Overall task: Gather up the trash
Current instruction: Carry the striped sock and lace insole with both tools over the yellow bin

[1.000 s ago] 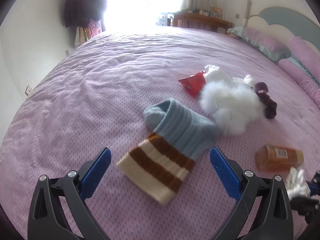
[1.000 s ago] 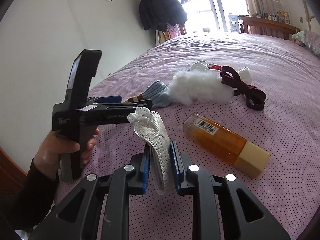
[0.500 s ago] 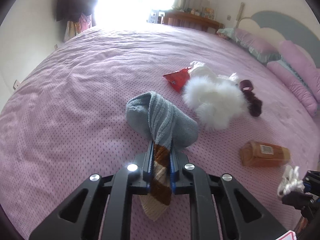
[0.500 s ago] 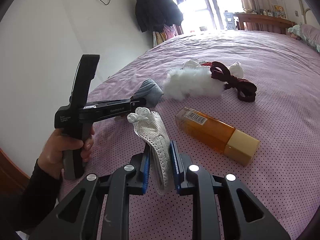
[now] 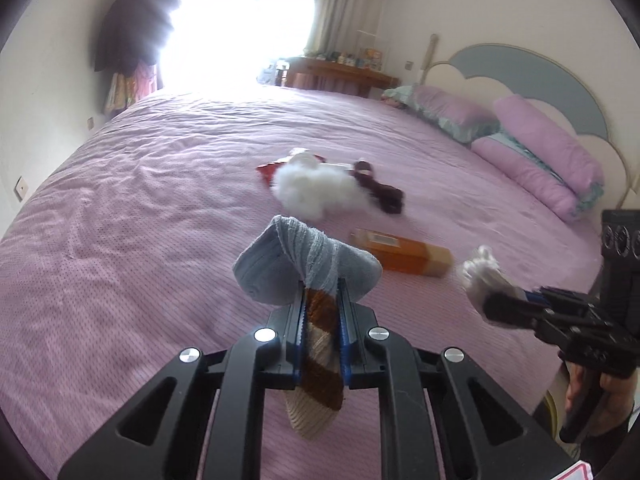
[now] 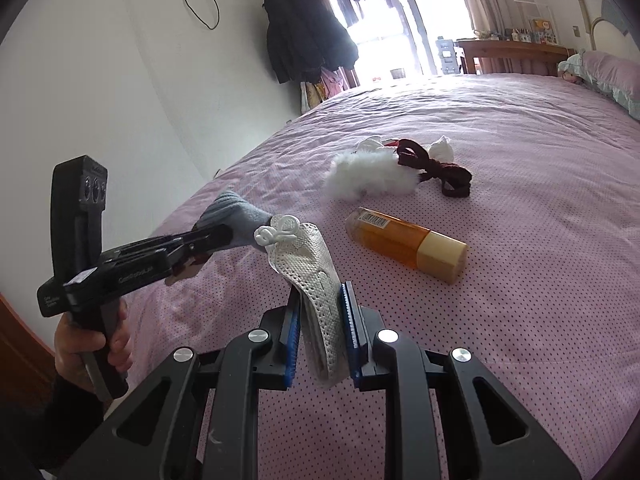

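Note:
My left gripper is shut on a striped sock with a blue foot and brown-and-cream bands, lifted clear of the pink bed. The same sock shows in the right wrist view, held by the left gripper. My right gripper is shut on a white mesh face mask, which also shows in the left wrist view as a white bundle at the right gripper. On the bed lie an orange bottle, a white fluffy item, a dark red band and a red wrapper.
Pink pillows line the blue headboard at the right. A wooden desk stands past the bed by the bright window. Dark coats hang on the wall. A person's hand holds the left gripper's handle.
My left gripper closed on the sock and lifted it off the bed, pulling back from the pile. The right gripper kept its hold on the mask and drew back a little.

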`<state>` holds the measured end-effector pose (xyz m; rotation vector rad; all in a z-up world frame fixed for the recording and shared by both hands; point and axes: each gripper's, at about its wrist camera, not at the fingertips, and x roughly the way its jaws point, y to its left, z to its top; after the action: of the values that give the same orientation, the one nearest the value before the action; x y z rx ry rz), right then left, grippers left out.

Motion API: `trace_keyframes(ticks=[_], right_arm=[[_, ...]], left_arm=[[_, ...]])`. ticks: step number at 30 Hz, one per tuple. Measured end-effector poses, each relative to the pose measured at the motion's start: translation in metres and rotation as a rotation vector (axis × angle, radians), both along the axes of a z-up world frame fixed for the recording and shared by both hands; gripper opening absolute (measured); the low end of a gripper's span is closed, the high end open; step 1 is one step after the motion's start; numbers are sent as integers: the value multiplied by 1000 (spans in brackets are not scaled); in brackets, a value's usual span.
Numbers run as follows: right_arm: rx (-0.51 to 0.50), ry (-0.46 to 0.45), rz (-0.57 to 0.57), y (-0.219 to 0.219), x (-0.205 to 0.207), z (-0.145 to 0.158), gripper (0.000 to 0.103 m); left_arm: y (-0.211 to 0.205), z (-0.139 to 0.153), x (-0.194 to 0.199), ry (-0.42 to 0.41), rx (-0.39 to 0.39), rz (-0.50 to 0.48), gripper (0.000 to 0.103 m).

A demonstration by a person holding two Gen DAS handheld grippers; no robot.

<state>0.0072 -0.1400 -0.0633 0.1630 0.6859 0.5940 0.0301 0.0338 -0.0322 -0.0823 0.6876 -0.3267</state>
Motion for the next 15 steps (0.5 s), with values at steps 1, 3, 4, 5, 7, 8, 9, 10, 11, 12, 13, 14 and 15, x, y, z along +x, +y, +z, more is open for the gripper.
trace_keyframes(ticks=[1,3,4,5,7,8,9,10,11,12,13,14,15], right_arm=[[1,-5,-8,-5,-5,2,20],[5,-14,-23,-15,-18,5,20],[6,-18,-31,-20,-23,6,20],[5,-23,-44,-26,-30,7,19],[4,-27,-62,-38,-44,8,20],[2,-31,-77,-45,-52,8,20],[1,-35,-92,-53,-60,8,20],[1,-36,-108,-60,-68,7,20],[4,-36,-123,-68,-76,5,20],[7,-38,-137,-75,-83,4,20],[9,-39,-157,-84,-92,3,20],[12,-40,-178,-93,-100,3,20],[18,-44,-199,-101,-109,2,20]], left_arm=[[-5,2,-7,-2,-8,-14,14],[-18,3,-19,6,-14,-60,14],[-27,3,-27,9,-13,-85,14],[-34,2,-32,14,-11,-107,14],[-50,1,-44,17,-8,-145,14],[-61,0,-50,21,-5,-174,14],[-71,-1,-56,21,-6,-197,14],[-80,-1,-62,20,-9,-221,14],[-92,-1,-68,23,-11,-252,14],[-102,-2,-73,25,-13,-277,14],[-112,-3,-77,26,-15,-297,14],[-125,-4,-83,32,-17,-330,14],[-135,-7,-86,37,-18,-353,14]])
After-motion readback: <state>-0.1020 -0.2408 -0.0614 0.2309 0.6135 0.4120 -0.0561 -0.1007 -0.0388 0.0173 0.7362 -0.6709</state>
